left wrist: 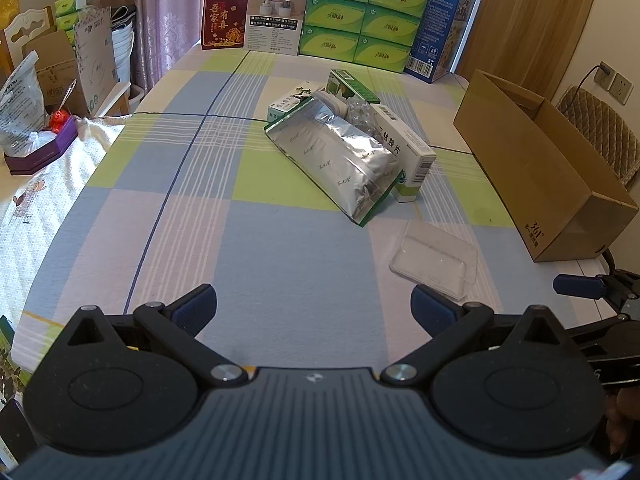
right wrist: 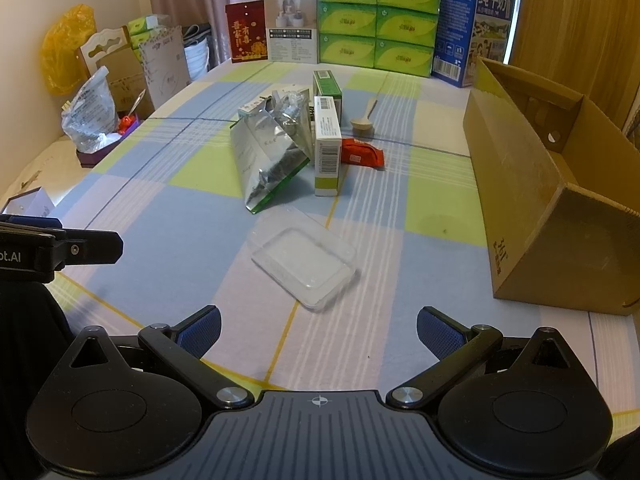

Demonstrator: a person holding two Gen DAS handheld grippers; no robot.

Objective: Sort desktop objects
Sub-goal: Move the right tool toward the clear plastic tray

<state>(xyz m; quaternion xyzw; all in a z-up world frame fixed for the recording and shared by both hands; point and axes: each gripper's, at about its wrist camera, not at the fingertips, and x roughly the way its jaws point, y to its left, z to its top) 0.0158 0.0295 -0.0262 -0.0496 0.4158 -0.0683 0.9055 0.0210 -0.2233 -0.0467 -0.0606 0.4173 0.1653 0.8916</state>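
A silver foil pouch [left wrist: 340, 156] [right wrist: 268, 152] lies in a pile mid-table with a white-and-green medicine box [left wrist: 408, 156] [right wrist: 328, 148], a green box [left wrist: 352, 86] [right wrist: 327, 88] and another white box [left wrist: 284, 106]. Behind them are a red packet [right wrist: 362, 154] and a wooden spoon [right wrist: 362, 122]. A clear plastic tray [left wrist: 434, 262] [right wrist: 304, 260] lies nearer. An open brown cardboard box [left wrist: 540, 168] [right wrist: 548, 184] stands at the right. My left gripper [left wrist: 314, 310] and right gripper [right wrist: 318, 330] are open, empty, low over the near cloth.
The table has a checked blue, green and lilac cloth [left wrist: 256, 248]. Green tissue packs [left wrist: 360, 16], a red box [left wrist: 224, 16], a white box [left wrist: 274, 16] and a blue milk carton [right wrist: 472, 24] line the far edge. Bags and boxes [left wrist: 52, 92] crowd the left side.
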